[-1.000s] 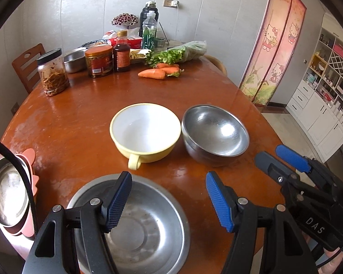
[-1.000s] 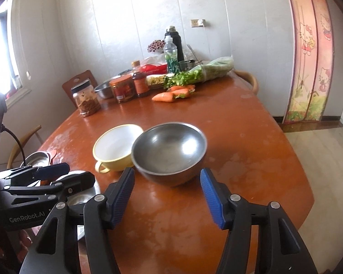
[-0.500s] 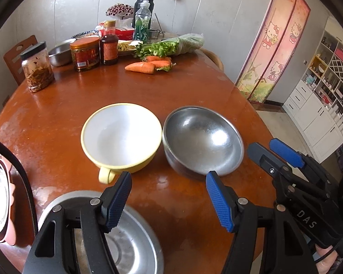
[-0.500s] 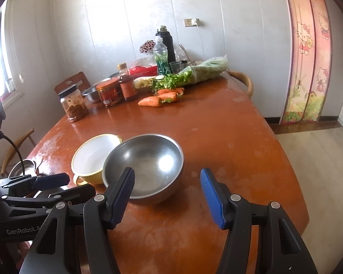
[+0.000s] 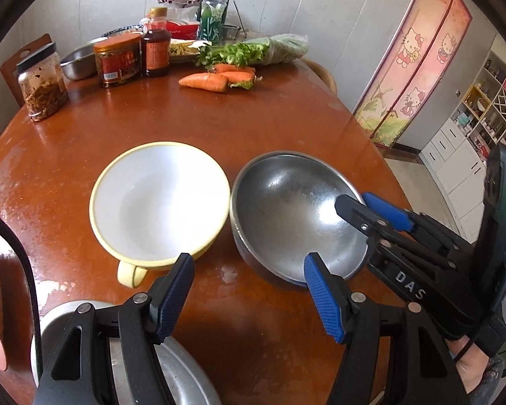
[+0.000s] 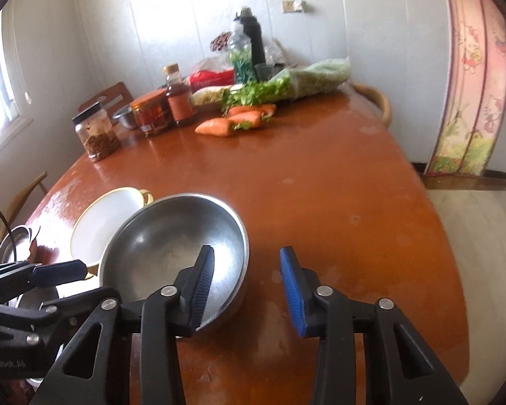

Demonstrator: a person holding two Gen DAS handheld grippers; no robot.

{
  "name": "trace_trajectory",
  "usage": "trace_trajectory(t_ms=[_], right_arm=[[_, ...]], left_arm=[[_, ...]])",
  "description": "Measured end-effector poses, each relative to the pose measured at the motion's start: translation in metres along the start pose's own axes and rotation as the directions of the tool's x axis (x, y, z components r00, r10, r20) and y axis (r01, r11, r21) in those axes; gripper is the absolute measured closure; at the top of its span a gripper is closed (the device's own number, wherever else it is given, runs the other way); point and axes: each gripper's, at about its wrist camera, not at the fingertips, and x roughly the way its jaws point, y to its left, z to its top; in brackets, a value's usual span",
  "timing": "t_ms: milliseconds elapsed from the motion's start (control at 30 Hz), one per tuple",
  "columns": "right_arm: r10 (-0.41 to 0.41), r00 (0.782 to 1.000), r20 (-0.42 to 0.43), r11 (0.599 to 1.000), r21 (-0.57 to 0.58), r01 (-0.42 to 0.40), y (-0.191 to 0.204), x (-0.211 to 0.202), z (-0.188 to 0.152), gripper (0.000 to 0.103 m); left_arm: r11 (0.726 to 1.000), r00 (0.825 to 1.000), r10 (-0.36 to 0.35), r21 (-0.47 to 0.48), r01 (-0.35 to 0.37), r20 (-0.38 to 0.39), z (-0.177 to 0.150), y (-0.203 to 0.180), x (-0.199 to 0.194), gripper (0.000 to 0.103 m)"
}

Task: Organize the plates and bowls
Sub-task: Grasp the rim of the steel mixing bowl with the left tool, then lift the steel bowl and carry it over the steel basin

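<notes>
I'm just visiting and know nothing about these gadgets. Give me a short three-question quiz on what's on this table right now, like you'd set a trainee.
1. True or false: the steel bowl sits right of the yellow bowl in the left wrist view.
2. Which part of the steel bowl is between the right gripper fingers: A) its rim, B) its base, C) nothing?
3. Fill in: beyond the bowls, near the jars, lie orange ____.

Key: 1 true. 2 A; one finger is inside the bowl, one outside, jaws closing. 3 carrots.
</notes>
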Motion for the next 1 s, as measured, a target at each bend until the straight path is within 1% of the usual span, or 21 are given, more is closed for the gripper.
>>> trace_trajectory(t_ms=[167,300,333,367,433,733,800,933,1000], right_arm=[[0.073,0.997,-0.034,0.997,-0.002,-0.073,0.000,0.007,-0.004,0.074],[0.089,0.995,-0.033,0.996,-0.006,-0.089,0.004,0.004,-0.008,0.075],[0.094,0.995,-0.032,0.996,-0.003,-0.094,0.004,0.003,-0.009,0.075],[0.095,0.995,-0.031,0.996,-0.003,-0.095,0.004,0.001,-0.010,0.075],[0.096,0.995,-0.033,0.995,-0.001,-0.096,0.005,-0.003,-0.014,0.075],[0.089,0.996,-0.030,0.995,0.049,-0.087,0.004,-0.025,-0.033,0.074],[0.068,0.997,-0.019,0.997,0.036,-0.068,0.006,-0.025,-0.032,0.074],[0.067,0.998,0.009,0.997,0.037,-0.067,0.002,-0.020,-0.024,0.074],[0.063,0.998,0.008,0.997,0.032,-0.063,0.002,-0.016,-0.020,0.074]], left_arm=[[0.999,0.999,-0.031,-0.009,0.031,-0.011,0.000,-0.001,0.006,0.036],[0.998,0.998,-0.060,-0.007,0.060,-0.024,-0.001,-0.003,0.010,0.037],[0.998,0.997,-0.067,-0.002,0.067,-0.025,-0.001,-0.004,0.011,0.039],[0.997,0.997,-0.073,0.005,0.073,-0.027,-0.002,-0.006,0.012,0.040],[0.997,0.997,-0.078,0.016,0.079,-0.029,-0.004,-0.009,0.012,0.045],[0.995,0.996,-0.089,0.035,0.090,-0.029,-0.007,-0.010,0.013,0.046],[0.995,0.996,-0.089,0.035,0.090,-0.030,-0.006,-0.011,0.014,0.046],[0.995,0.995,-0.092,0.035,0.093,-0.029,-0.005,-0.011,0.016,0.046],[0.995,0.996,-0.088,0.038,0.089,-0.030,-0.004,-0.012,0.018,0.046]])
